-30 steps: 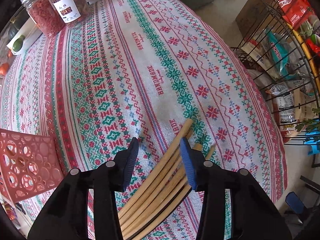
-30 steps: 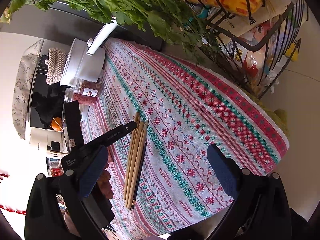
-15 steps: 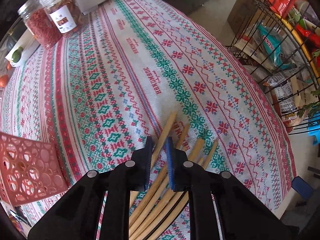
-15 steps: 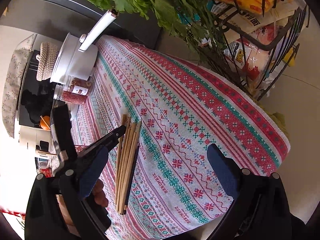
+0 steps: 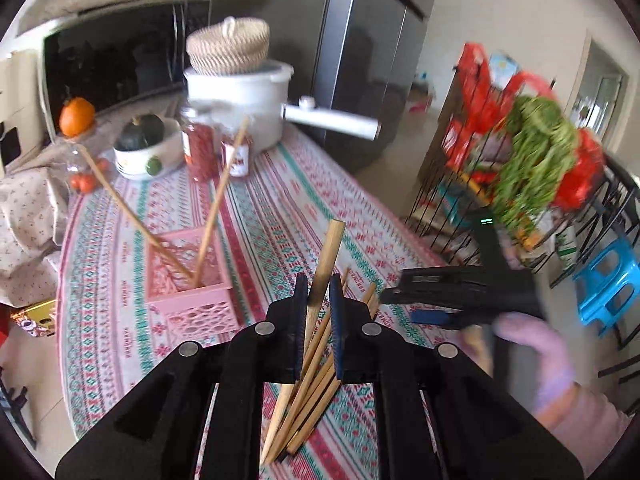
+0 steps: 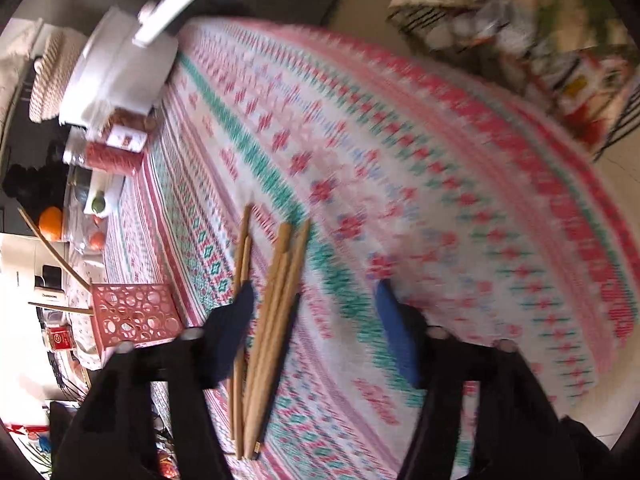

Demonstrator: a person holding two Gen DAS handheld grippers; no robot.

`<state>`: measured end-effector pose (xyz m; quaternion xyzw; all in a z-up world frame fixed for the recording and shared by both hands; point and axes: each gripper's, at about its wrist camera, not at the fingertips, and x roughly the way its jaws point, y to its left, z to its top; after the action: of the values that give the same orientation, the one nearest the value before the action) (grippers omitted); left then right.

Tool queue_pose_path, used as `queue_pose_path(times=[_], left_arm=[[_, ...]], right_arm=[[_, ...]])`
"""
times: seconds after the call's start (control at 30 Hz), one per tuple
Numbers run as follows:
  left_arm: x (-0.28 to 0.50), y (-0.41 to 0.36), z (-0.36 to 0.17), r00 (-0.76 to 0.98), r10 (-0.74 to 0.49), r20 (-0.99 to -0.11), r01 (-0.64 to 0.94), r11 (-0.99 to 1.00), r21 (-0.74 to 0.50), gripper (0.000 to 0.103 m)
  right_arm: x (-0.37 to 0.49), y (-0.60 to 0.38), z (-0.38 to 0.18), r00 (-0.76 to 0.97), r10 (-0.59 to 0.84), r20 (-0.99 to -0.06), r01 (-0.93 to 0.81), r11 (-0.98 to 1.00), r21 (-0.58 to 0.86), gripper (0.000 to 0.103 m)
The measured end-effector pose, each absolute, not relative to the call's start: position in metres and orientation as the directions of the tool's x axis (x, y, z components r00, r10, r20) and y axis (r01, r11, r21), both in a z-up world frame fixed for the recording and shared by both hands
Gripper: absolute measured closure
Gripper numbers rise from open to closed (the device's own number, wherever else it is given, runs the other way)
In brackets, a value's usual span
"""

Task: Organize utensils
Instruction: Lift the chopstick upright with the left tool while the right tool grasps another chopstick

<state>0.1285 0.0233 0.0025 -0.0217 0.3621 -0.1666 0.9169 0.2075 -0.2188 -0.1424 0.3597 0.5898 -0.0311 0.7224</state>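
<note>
My left gripper [image 5: 319,284] is shut on one wooden chopstick [image 5: 328,248], held clear of the table with its blunt end up. Beyond it to the left stands a pink perforated basket [image 5: 188,280] with two chopsticks [image 5: 220,200] leaning in it. Several loose chopsticks [image 5: 316,392] lie on the patterned tablecloth below my left fingers. My right gripper [image 6: 314,296] hangs low over those loose chopsticks [image 6: 276,308], its jaws closing. The sticks lie between the fingers, close to the left one, and the pads do not press them. The basket [image 6: 132,316] is to its left.
A white pot [image 5: 240,96] with a long handle and a woven lid [image 5: 228,46], jars [image 5: 198,148], a bowl with a squash [image 5: 140,148] and an orange [image 5: 76,116] crowd the table's far end. A wire rack with greens [image 5: 532,168] and a blue stool [image 5: 608,280] stand right.
The left gripper closed on one chopstick, lifted it off the pile and tilted up to face the basket. The right gripper dropped toward the remaining chopsticks and its jaws narrowed.
</note>
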Motion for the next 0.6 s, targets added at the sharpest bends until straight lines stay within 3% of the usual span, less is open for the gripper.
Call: queue_pose_path(times=[0.2, 0.33, 0.6], left_arm=[[0.085, 0.049, 0.023, 0.75, -0.36, -0.555, 0.297, 0.933, -0.205, 0.096], [0.078, 0.057, 0.028, 0.76, -0.371, -0.533, 0.307, 0.928, -0.209, 0.096], [0.076, 0.067, 0.028, 0.762, -0.376, -0.528, 0.297, 0.927, -0.23, 0.096]], right_arm=[[0.215, -0.204, -0.146, 0.322, 0.306, -0.896, 0.472, 0.768, 0.432, 0.071], [0.219, -0.194, -0.145, 0.34, 0.232, -0.911, 0.454, 0.808, 0.375, 0.086], [0.228, -0.178, -0.143, 0.375, 0.13, -0.918, 0.402, 0.87, 0.287, 0.091]])
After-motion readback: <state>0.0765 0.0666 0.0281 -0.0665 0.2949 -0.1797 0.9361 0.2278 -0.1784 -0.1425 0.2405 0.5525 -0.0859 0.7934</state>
